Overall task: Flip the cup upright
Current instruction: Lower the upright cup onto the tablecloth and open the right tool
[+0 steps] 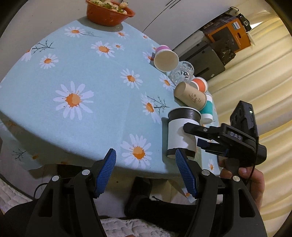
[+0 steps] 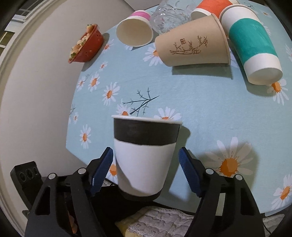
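Daisy tablecloth (image 2: 200,113): tipped cups (image 2: 193,49) behind upright cup (image 2: 144,155); right tongs (image 2: 146,169) released astride it, left tongs (image 1: 146,169) released.

Left wrist view: looks over left hand-held gripper (image 1: 146,171) from tabletop (image 1: 91,113) edge, cup (image 1: 182,134) ahead-right, near. Right wrist view: very close behind the same cup (image 2: 144,156), facing across tabletop (image 2: 200,113). Shared: cup, toppled cups, red bowl (image 1: 109,14) (image 2: 87,49).

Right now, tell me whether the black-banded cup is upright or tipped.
Upright. The black-banded cup stands on the table's edge, rim up, base down, between the right gripper's open fingers, which aren't clamping it.
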Demonstrator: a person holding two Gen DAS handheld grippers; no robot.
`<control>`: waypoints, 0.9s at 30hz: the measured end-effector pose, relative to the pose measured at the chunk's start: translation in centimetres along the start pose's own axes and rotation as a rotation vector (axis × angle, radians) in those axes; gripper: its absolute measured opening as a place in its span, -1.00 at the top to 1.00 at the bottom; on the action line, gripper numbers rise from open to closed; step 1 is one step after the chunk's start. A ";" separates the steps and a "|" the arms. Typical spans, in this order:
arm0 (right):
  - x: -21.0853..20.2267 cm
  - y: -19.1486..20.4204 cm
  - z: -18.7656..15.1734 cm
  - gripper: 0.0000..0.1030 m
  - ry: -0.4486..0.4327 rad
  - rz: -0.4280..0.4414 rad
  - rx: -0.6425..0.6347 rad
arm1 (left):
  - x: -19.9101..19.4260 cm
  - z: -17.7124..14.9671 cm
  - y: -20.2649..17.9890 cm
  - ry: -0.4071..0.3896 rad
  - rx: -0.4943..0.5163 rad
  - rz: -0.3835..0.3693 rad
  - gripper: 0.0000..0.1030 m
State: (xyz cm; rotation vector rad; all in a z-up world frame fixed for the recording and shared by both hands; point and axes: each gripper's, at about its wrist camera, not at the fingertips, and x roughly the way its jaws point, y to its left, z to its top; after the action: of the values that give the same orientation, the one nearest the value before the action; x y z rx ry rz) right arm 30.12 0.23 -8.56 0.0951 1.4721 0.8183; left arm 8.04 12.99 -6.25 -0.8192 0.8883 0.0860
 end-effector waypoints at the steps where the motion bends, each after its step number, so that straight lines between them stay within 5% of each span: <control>1: 0.3 -0.1 0.2 -0.40 0.008 -0.003 0.002 | 0.0 0.0 0.0 -0.001 0.003 -0.007 -0.28; 13: 0.6 0.3 -0.1 -0.27 0.003 -0.028 -0.013 | 0.8 -0.1 0.7 0.016 0.017 -0.063 -0.28; 27: -4.7 3.2 -5.0 -0.28 -0.416 -0.156 -0.244 | 0.2 0.0 0.8 -0.028 0.020 -0.136 -0.28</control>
State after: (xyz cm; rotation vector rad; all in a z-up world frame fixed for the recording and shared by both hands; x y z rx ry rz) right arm 24.79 -2.01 -3.64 -0.0321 0.9696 0.7894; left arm 7.83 13.49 -6.88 -0.8554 0.8038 -0.0309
